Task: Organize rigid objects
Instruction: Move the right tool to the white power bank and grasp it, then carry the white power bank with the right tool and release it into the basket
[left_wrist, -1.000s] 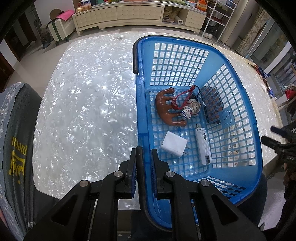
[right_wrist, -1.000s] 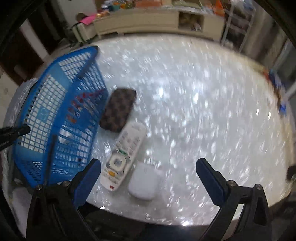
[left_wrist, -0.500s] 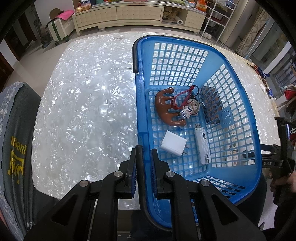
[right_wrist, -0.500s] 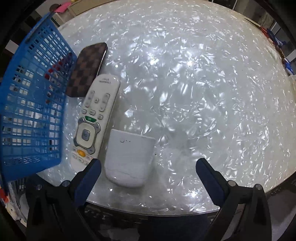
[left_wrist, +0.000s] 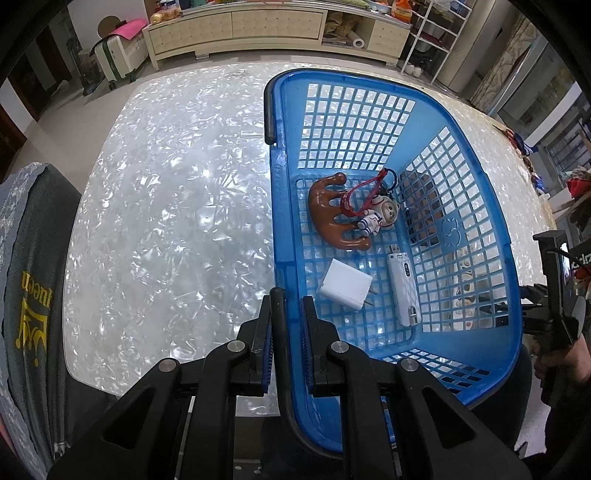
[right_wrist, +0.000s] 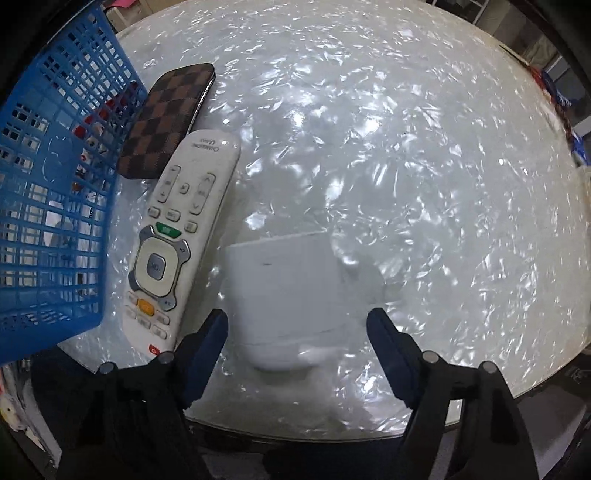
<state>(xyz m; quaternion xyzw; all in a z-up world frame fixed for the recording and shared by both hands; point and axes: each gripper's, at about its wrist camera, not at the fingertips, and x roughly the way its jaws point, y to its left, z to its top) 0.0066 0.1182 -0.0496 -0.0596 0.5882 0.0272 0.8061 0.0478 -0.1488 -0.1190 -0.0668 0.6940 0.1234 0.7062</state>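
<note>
Left wrist view: left gripper (left_wrist: 286, 295) is clamped on the near rim of the blue basket (left_wrist: 491, 206), jaws nearly together with the rim's black edge between them. Basket sits on a pearly white table (left_wrist: 166, 206). Inside it: a brown curved toy (left_wrist: 328, 218), an astronaut keychain (left_wrist: 380, 216) with a red strap lying against the toy, a white charger (left_wrist: 345, 284) and a white USB stick (left_wrist: 404, 284), these 2 side by side, apart. Through the basket's right mesh wall a remote and a dark case show only in bits. Right gripper's black body is partly cut off at the right edge, with a hand below it.

Right wrist view: right gripper (right_wrist: 297, 328) points down at a white box (right_wrist: 288, 295), smooth, rounded corners, blurred, lying flat near the table's front edge. Its jaws have just been closing; box is between them, pads not yet touching it, gaps visible on both sides. Just left of the box lies a white remote (right_wrist: 177, 236), its lower end at the left finger. A brown checkered case (right_wrist: 166, 122) touches the remote's top end and lies beside the basket. Basket contents here are hard to make out through the mesh.
</note>
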